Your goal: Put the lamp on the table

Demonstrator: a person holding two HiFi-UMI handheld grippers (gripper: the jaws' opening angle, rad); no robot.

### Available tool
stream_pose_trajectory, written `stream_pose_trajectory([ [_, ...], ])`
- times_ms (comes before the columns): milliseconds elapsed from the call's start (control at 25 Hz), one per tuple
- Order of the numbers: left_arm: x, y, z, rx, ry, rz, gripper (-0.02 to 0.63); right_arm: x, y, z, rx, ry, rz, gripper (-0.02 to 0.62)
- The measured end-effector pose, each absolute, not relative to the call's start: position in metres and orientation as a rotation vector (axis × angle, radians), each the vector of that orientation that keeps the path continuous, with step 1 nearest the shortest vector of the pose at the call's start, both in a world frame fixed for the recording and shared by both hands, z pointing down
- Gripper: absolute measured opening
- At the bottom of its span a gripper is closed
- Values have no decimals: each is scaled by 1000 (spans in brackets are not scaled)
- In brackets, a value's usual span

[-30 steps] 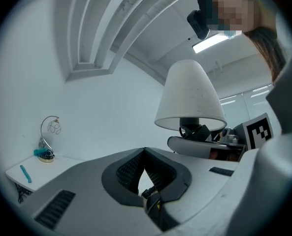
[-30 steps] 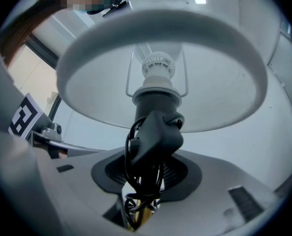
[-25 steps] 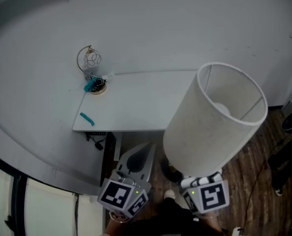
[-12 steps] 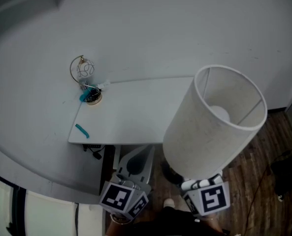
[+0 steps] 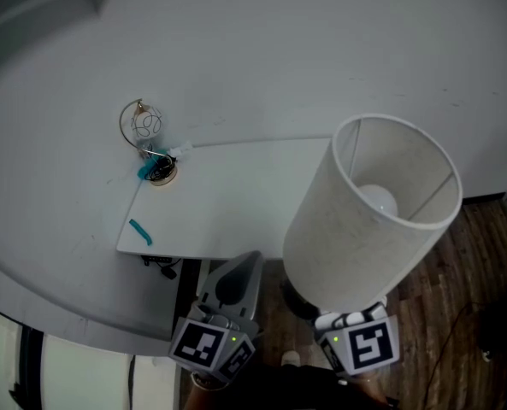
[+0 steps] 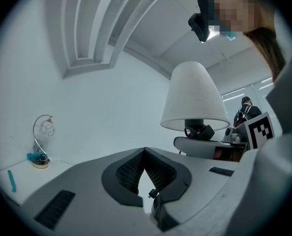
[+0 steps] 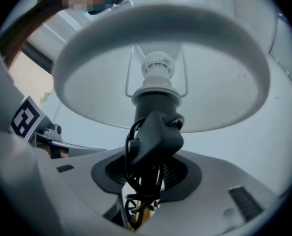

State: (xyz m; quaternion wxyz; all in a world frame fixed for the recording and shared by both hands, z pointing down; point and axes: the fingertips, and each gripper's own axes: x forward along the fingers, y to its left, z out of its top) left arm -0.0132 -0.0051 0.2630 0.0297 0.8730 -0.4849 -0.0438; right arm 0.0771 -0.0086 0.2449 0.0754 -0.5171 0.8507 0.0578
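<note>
Right gripper point(image 7: 146, 181): jaws grip the lamp point(image 5: 368, 237) by its stem, long axis upright, shade above them. Left gripper point(image 6: 145, 151): jaws closed, empty. Worktop point(image 5: 236, 195) lies ahead-left of right jaws; lamp not yet down.

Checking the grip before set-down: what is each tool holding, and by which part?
Right tool: the lamp, by its dark stem. Left tool: shut, nothing held.
</note>
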Motion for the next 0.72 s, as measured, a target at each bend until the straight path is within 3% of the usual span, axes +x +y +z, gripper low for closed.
stream_pose_trajectory([
  [720, -22, -45, 265, 2676, -1537, -150, 2, 73, -54, 261, -1562, 2592, 148, 147],
])
